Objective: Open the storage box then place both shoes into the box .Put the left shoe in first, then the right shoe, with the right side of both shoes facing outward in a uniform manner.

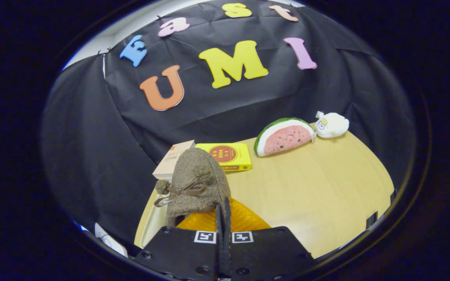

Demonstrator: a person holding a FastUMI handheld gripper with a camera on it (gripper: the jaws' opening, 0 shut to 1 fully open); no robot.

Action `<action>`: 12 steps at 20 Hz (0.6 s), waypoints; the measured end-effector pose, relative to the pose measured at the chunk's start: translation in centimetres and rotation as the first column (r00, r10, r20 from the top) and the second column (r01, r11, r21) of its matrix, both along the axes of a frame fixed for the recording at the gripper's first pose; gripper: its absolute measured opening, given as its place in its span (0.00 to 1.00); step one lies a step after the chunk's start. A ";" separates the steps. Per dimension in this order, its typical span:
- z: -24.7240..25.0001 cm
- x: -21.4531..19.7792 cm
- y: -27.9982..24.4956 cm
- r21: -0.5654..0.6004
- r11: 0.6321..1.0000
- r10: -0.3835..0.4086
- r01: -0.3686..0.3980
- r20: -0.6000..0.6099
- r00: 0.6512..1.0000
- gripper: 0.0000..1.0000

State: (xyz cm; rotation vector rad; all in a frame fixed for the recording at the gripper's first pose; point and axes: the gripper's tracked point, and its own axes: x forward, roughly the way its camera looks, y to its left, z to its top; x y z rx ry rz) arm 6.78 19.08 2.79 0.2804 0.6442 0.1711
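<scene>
Presently logged: gripper (222, 207) fingers pressed together, clamped on rim of fuzzy brown-grey shoe with ribbon bow (195, 183), held at 12 o'clock ahead, orange lining showing. Beyond on pale wooden table (318, 187): yellow book (229, 156), tan book (172, 160) at 11 o'clock; watermelon-slice plush (283, 136), white plush (331, 125) at 1 o'clock.

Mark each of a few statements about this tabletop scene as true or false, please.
1. The gripper is shut on the edge of a fuzzy brown shoe. True.
2. The shoe's bow is bright red. False: it is brown.
3. A watermelon-slice plush lies on the wooden table beyond the gripper. True.
4. The yellow box stands on top of the watermelon plush. False: it lies flat on the table, apart from it.
5. A white plush sits beside the watermelon plush. True.
</scene>
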 end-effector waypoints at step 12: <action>-5.0 -1.2 8.7 -0.059 0.997 -0.055 0.053 -0.027 0.998 0.00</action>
